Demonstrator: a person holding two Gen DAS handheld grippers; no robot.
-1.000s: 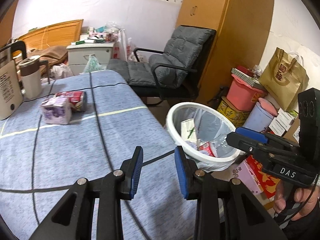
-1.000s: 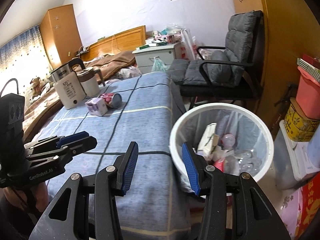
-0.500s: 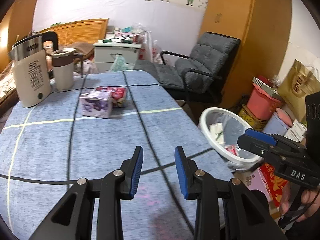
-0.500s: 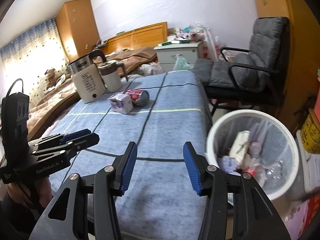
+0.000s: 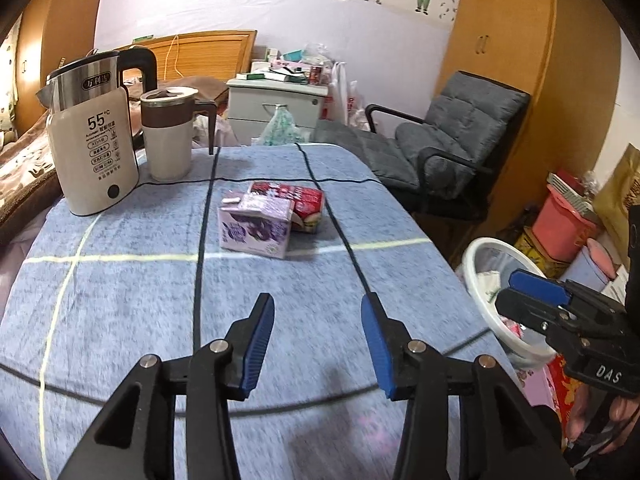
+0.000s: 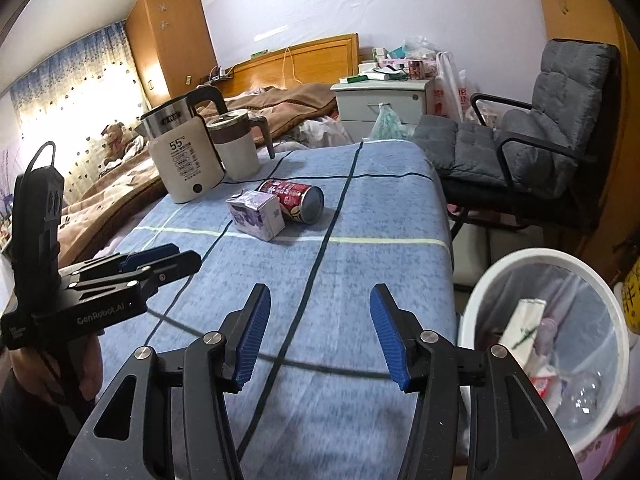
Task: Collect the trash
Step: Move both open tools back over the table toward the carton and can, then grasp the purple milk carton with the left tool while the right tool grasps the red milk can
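Two pieces of trash lie together on the blue checked desk [image 5: 120,300]: a purple carton [image 5: 256,229] and, touching it on its far side, a red can [image 5: 304,204] lying on its side with its open end turned toward the chair [image 6: 532,152]. Both sit well beyond the left gripper [image 5: 318,348] and almost straight ahead of it, with bare cloth between them and its blue fingers [image 5: 260,344]. Those fingers are spread with nothing between them, having just been opening. The right gripper [image 6: 318,340] hangs over the near part of the desk on the bin side of the carton, its fingers [image 6: 252,340] likewise spread and empty after widening. From the right wrist view the carton [image 6: 258,216] and can [image 6: 298,200] lie ahead and slightly left of that gap. A white bin [image 6: 480,304] lined with a clear bag stands on the floor beside the desk's right edge, nearer than the carton; inside it are a white and green carton [image 6: 524,328], a clear plastic bottle [image 6: 580,392] and some red and white wrappers. Behind the carton, toward the bed, stand a white kettle [image 5: 92,148] and a lidded mug [image 5: 168,136].
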